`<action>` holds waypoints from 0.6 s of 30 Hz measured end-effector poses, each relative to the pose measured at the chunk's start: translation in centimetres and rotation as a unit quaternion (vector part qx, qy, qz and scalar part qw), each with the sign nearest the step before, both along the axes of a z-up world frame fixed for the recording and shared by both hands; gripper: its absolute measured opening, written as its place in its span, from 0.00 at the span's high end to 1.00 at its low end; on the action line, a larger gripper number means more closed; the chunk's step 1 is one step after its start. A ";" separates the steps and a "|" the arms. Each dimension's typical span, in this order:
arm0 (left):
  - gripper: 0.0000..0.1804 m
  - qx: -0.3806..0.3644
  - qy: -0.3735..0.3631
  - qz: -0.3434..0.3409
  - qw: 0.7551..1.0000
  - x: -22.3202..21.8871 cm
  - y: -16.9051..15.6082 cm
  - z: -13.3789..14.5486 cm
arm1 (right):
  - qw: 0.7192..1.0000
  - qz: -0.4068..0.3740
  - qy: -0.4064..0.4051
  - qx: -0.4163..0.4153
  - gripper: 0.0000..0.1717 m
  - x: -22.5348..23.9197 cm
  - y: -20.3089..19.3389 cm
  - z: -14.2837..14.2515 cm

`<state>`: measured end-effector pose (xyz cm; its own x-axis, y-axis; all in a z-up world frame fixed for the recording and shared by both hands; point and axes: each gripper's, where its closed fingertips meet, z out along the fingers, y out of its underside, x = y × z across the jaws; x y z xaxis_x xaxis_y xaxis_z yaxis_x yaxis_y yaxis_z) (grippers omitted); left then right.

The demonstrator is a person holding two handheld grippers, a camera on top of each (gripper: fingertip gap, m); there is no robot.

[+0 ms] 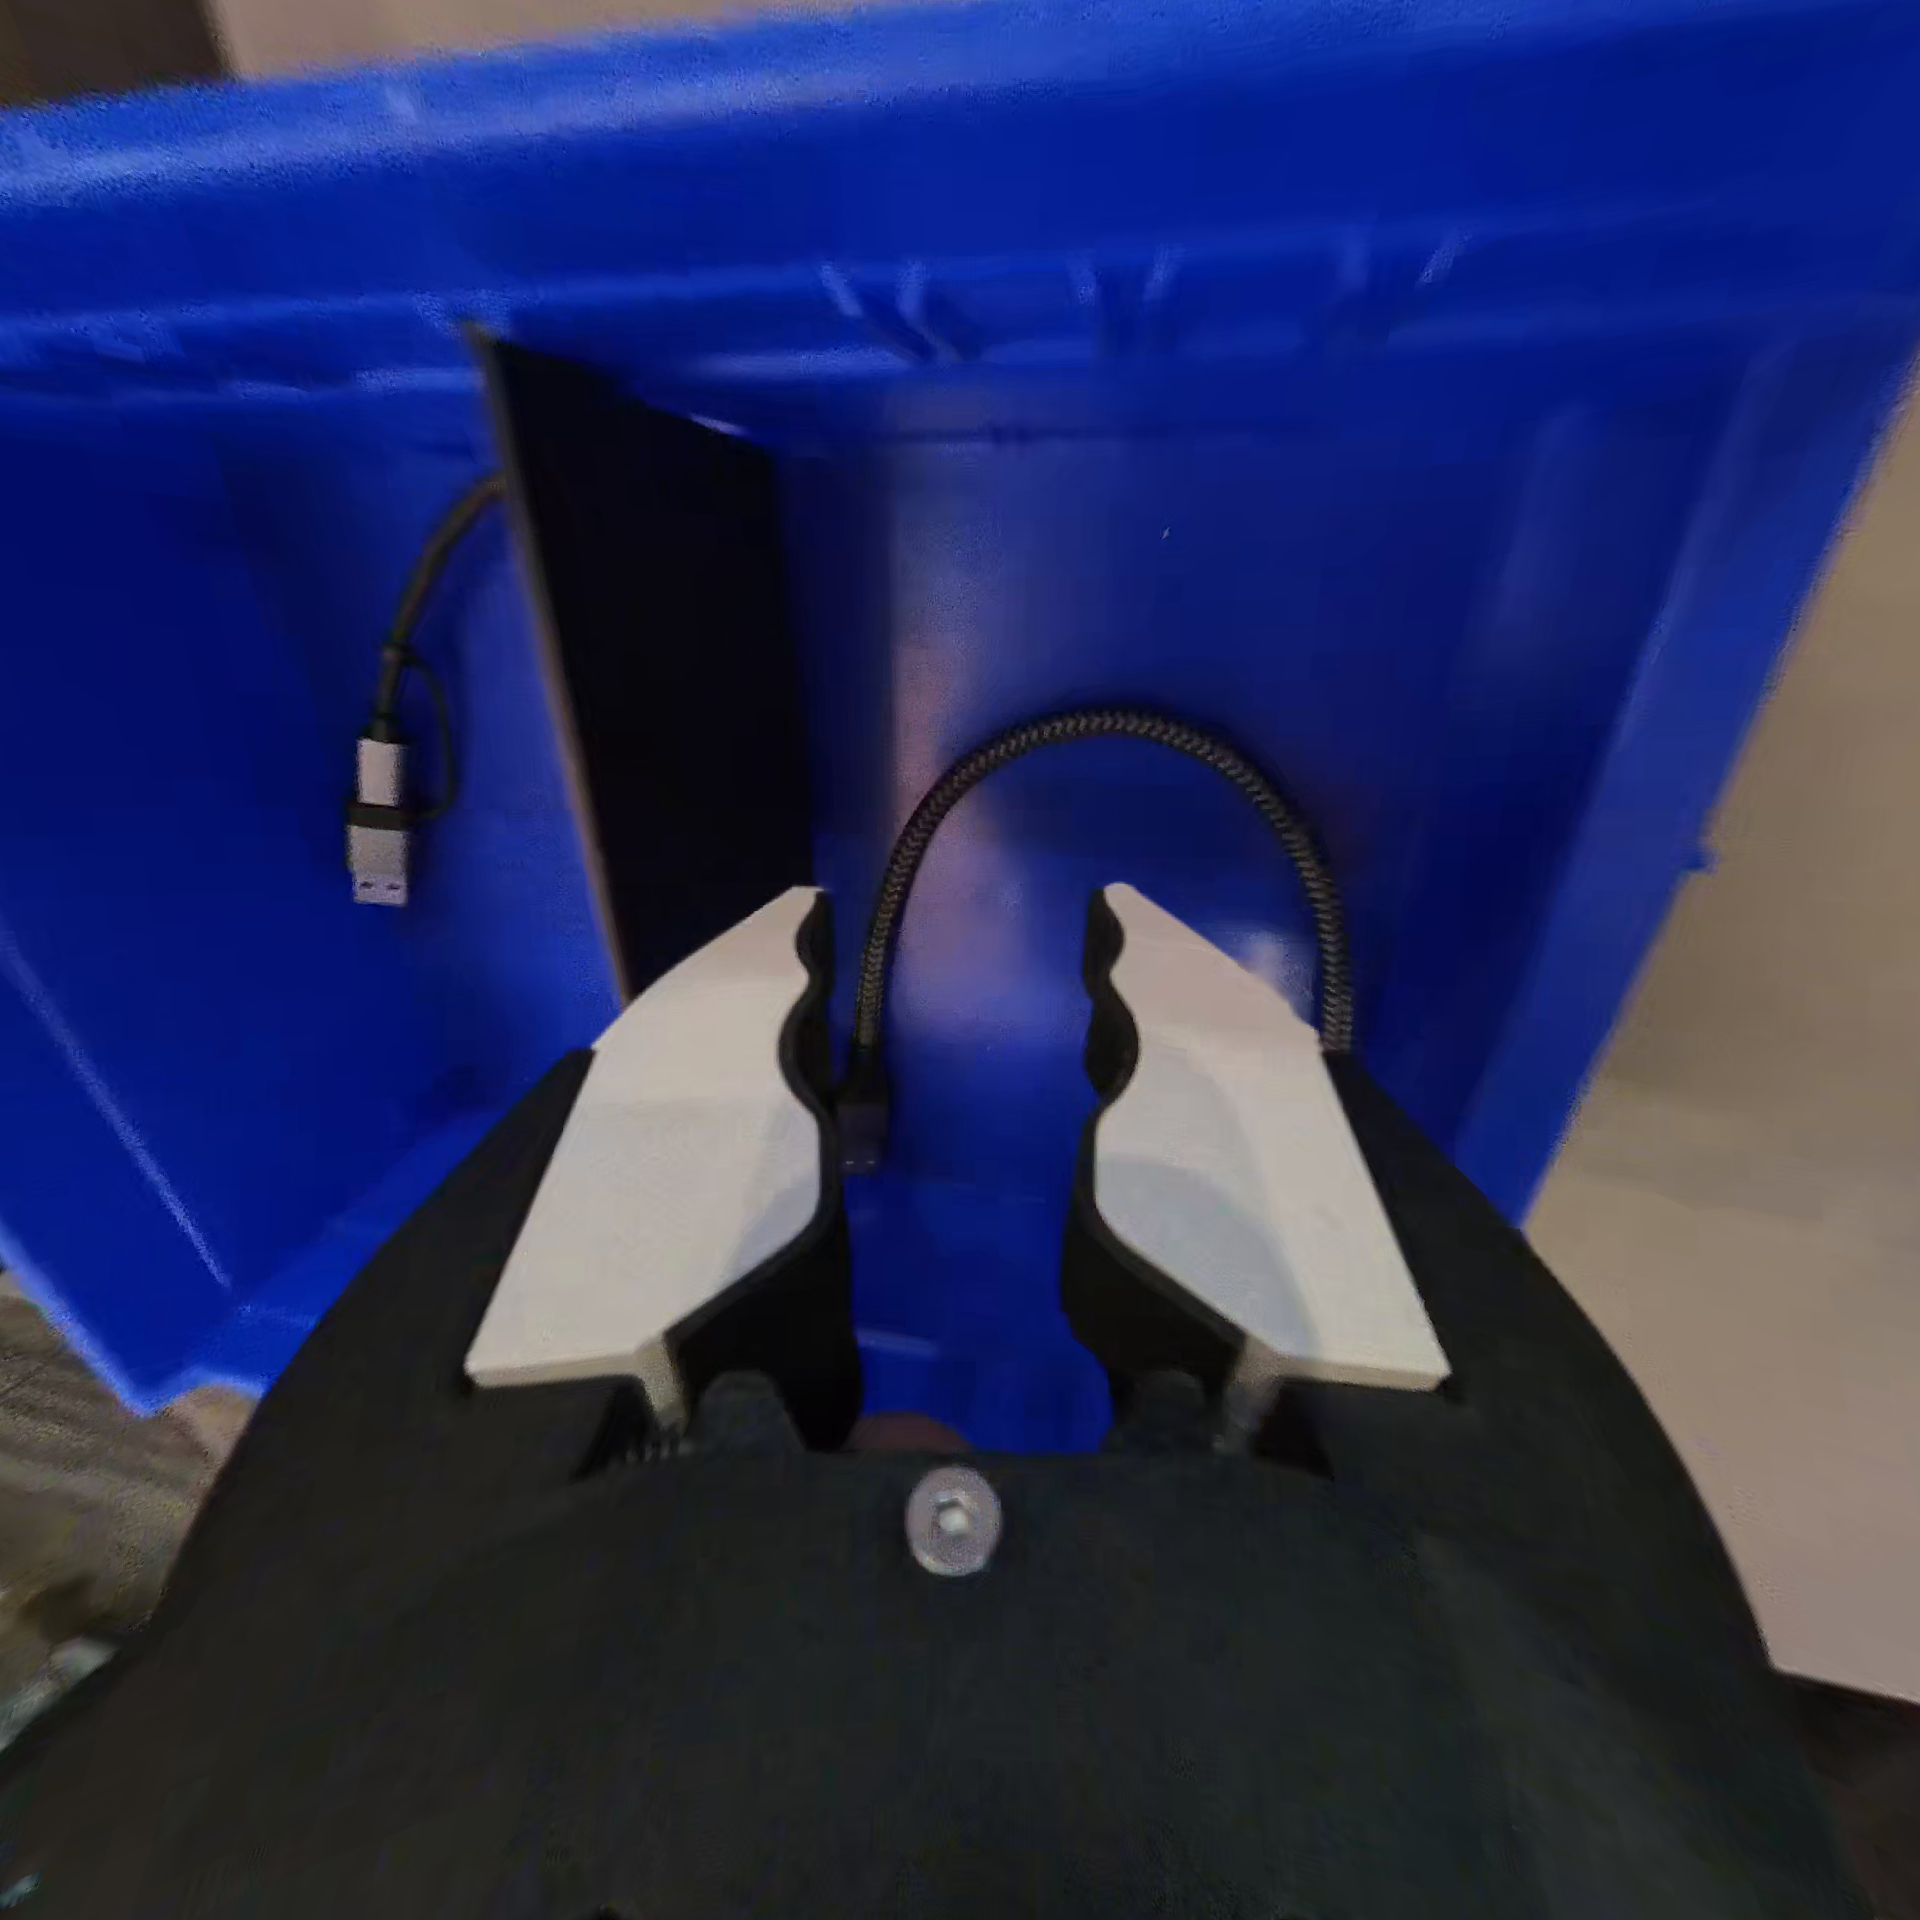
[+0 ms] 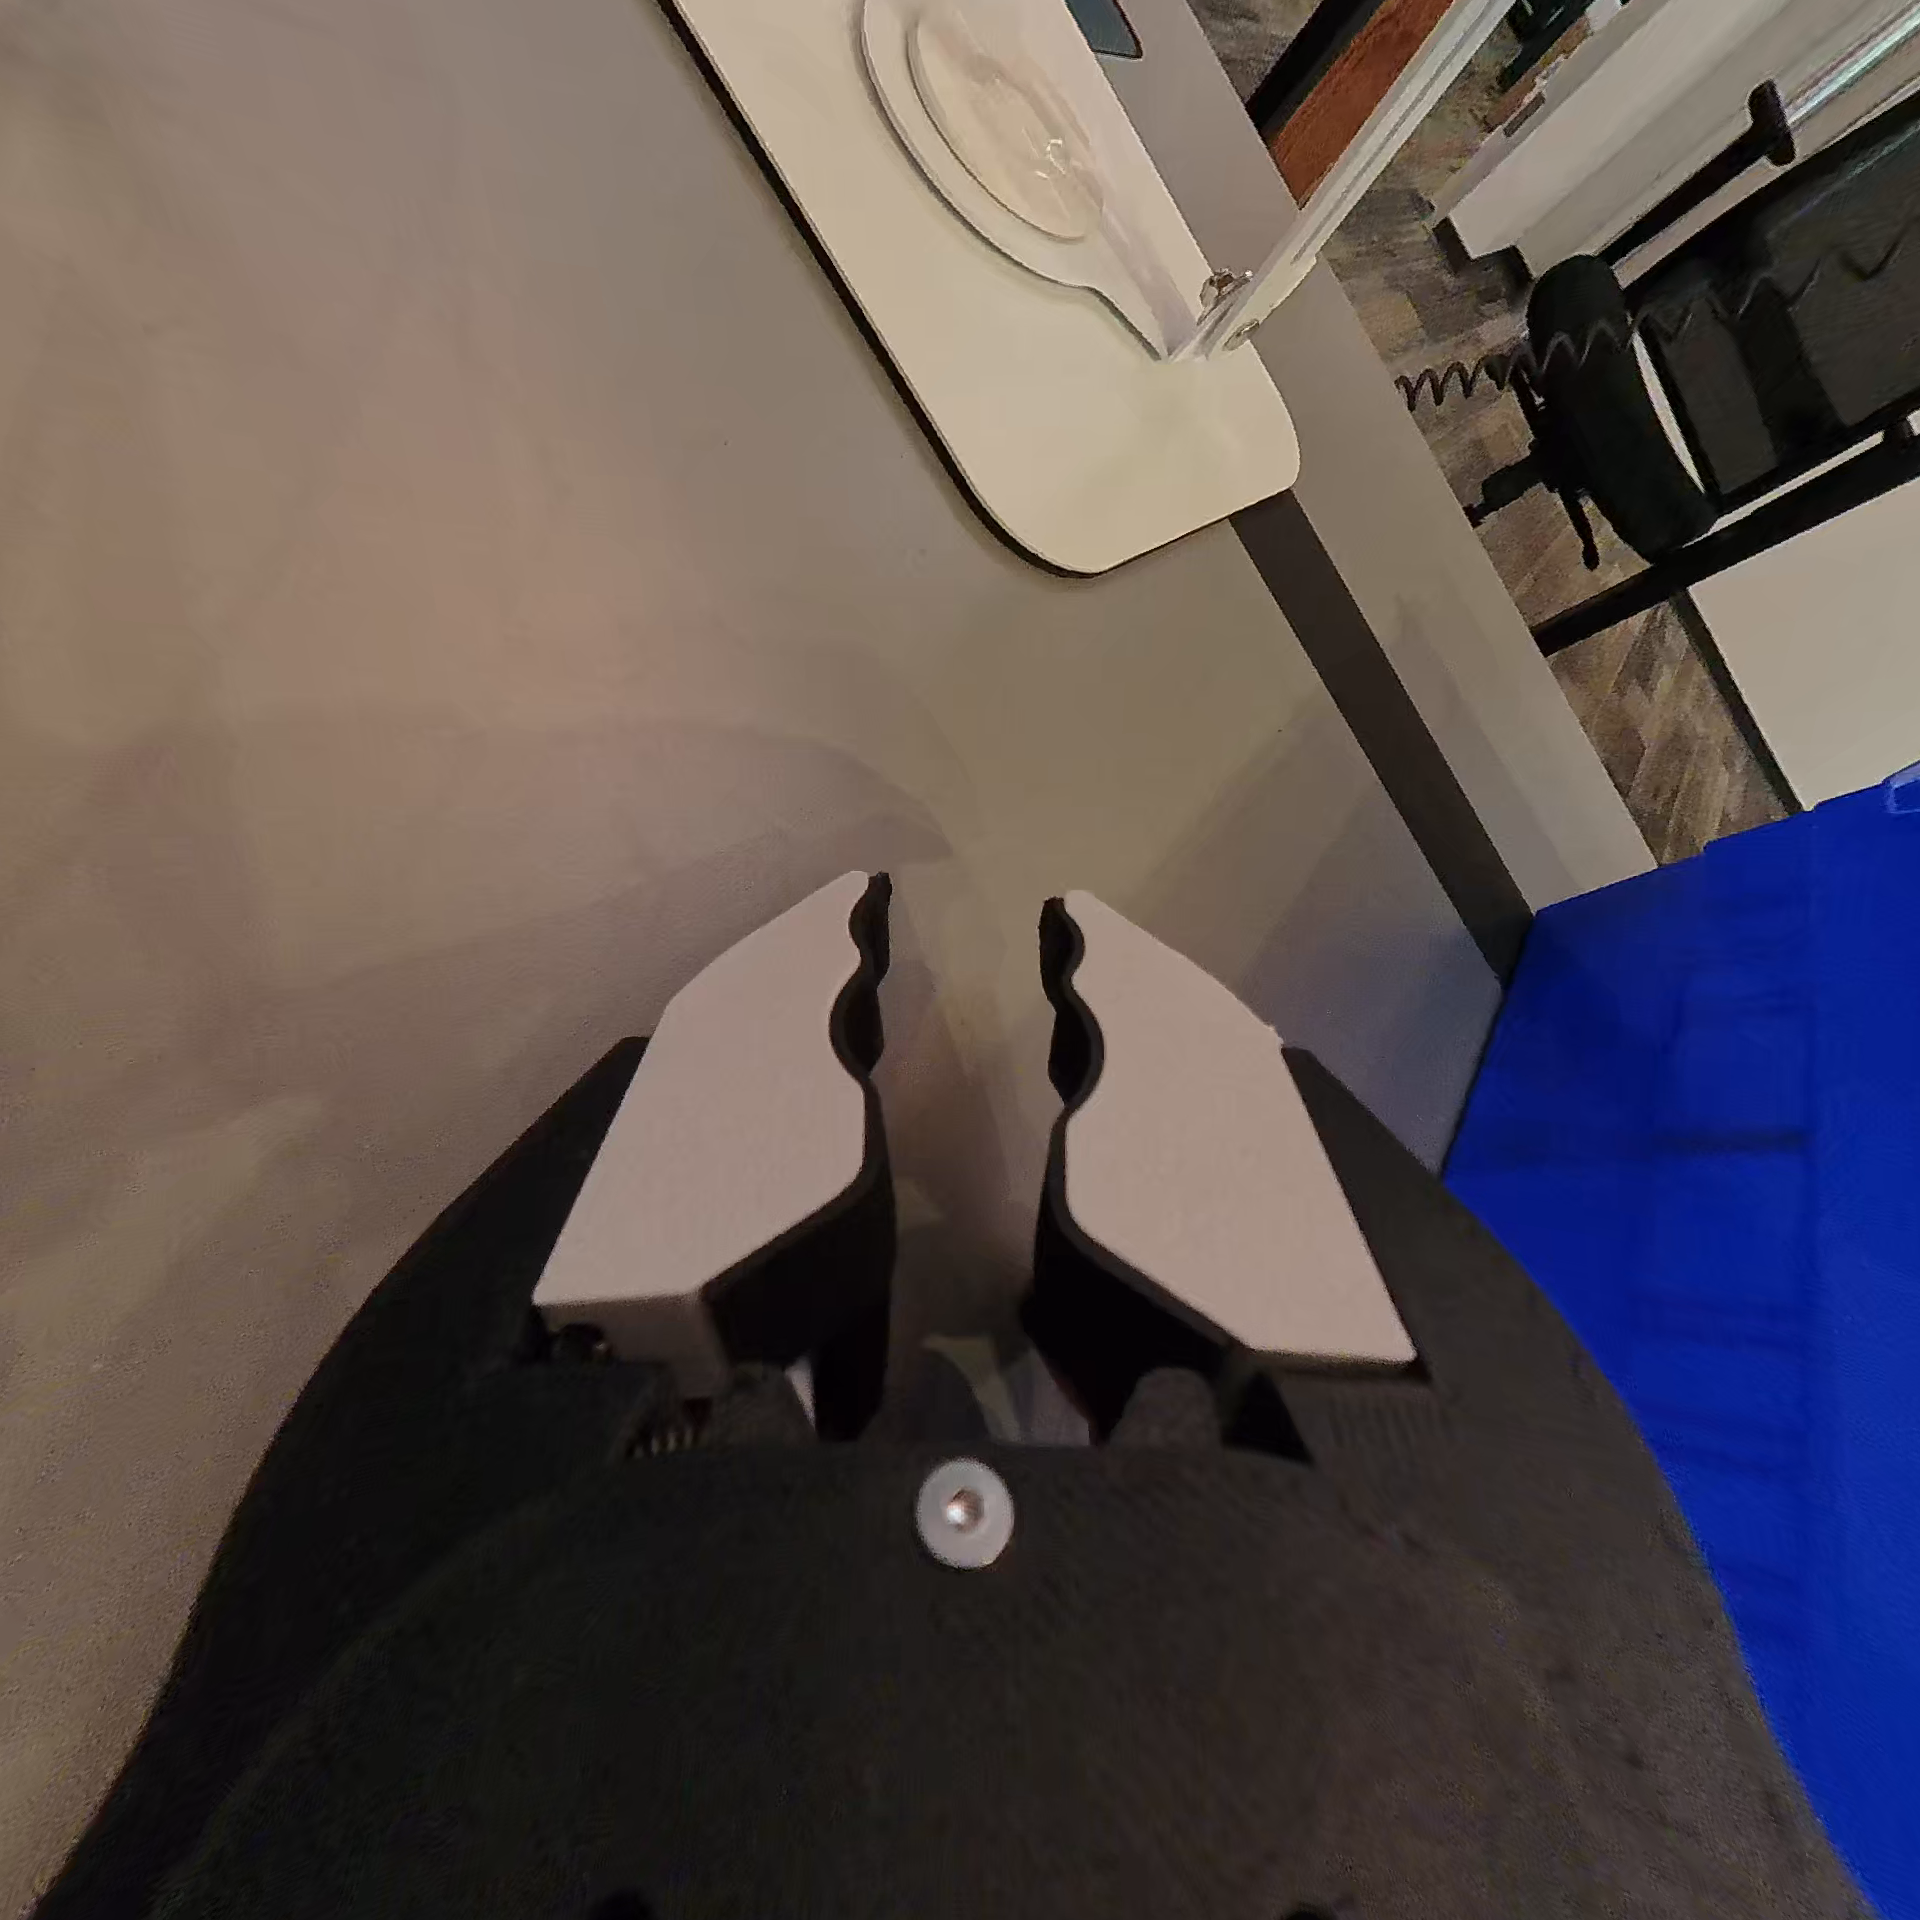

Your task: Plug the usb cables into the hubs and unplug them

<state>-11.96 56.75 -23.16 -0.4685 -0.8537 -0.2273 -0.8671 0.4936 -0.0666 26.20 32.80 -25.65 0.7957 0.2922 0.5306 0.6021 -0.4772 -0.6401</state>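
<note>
My left gripper (image 1: 956, 914) reaches into a blue bin (image 1: 1039, 208). Its jaws stand apart and the pads press on nothing. A black braided cable (image 1: 1122, 727) arches across the bin floor in front of the fingertips. One dark plug (image 1: 862, 1117) of it lies beside the left finger's inner pad, and the other end runs behind the right finger (image 1: 1226, 1091). A dark flat slab (image 1: 655, 675) leans upright in the bin. Left of it a thin black cable ends in a silver USB plug (image 1: 379, 821). My right gripper (image 2: 966, 904) is open and empty over a grey table (image 2: 416, 520).
The bin's walls close in around my left gripper on three sides. In the right wrist view a white board with a clear round disc (image 2: 1039, 260) lies at the table's far edge, and the blue bin (image 2: 1714, 1195) stands to the right. Chairs and floor show beyond. Left tips to right tips: about 45 cm. My left gripper is the nearer one to the dark plug (image 1: 862, 1117): about 9 cm, against 55 cm.
</note>
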 end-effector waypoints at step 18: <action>0.95 -0.036 0.054 0.018 0.998 0.2 -0.6 -3.6 | 1.000 0.011 0.008 -0.001 0.82 -0.3 -0.1 0.0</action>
<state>-11.75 56.16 -26.78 -0.4562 -0.8823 -0.1158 -0.8879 0.4600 -0.0064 25.90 32.67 -25.61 0.7977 0.3104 0.5171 0.6017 -0.4662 -0.6485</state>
